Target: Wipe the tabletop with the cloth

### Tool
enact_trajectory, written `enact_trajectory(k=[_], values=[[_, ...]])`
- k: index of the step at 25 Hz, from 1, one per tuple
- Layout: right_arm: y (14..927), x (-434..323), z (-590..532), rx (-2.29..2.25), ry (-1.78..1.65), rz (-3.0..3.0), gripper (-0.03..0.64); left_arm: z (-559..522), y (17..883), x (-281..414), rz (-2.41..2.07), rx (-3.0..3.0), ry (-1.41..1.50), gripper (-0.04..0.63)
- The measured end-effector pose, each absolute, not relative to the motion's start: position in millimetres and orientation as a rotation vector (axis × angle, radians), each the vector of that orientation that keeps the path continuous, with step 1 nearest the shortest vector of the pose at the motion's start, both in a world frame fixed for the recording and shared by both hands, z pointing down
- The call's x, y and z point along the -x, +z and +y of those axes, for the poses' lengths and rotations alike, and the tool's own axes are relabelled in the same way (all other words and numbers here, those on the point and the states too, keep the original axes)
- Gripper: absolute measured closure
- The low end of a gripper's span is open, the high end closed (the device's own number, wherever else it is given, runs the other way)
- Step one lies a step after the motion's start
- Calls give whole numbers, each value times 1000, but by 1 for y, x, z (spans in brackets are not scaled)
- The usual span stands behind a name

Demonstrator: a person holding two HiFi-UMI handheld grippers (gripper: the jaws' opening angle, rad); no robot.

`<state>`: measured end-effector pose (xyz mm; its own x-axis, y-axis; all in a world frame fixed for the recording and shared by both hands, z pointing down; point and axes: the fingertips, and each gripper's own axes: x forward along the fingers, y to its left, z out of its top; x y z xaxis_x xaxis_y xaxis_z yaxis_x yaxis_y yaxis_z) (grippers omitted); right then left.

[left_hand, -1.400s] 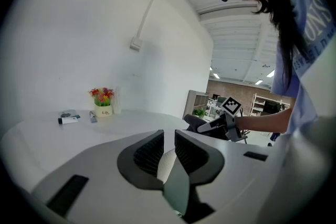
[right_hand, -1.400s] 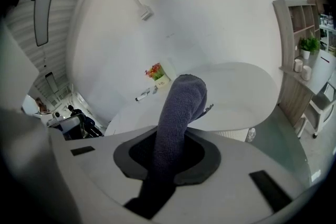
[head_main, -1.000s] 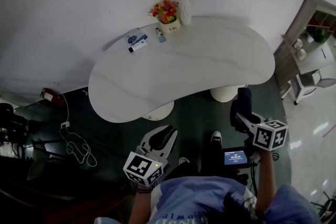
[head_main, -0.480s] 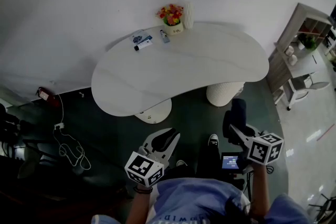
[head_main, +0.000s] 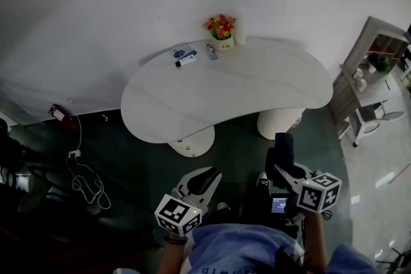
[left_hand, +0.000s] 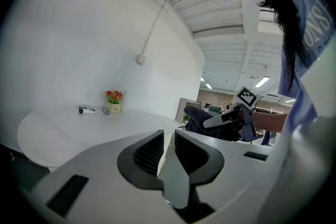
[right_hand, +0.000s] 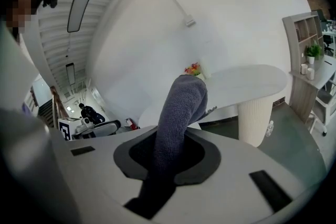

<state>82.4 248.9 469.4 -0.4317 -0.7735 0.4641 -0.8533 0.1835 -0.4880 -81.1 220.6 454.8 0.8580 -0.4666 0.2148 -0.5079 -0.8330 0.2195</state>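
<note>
My left hand-held gripper (head_main: 201, 175) hangs near me, jaws all but together on nothing. The right hand-held gripper (head_main: 283, 171) clamps the dark cloth (head_main: 282, 149), well short of the far counter (head_main: 257, 83). I judge this the approach; next I must reach forward and lay the cloth flat.

My head camera sits high and looks steeply down on the white kidney-shaped tabletop (head_main: 231, 93), well ahead of me. The left tongs (left_hand: 165, 152) camera looks level across it from low down. The right tongs (right_hand: 168, 152) camera faces it too, with a grey cloth (right_hand: 181, 107) blocking mid-view. All three views share the tabletop and the small pot of orange flowers (head_main: 220, 29).
</note>
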Motion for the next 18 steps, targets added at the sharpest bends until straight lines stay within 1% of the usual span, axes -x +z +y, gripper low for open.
enact_trajectory(k=[8, 18], values=[[464, -72, 248, -1560, 1053, -2353, 543, 229, 448, 71, -714, -2779, 199, 534], [467, -80, 256, -1557, 1053, -2331, 543, 237, 452, 60, -674, -2785, 228, 532]])
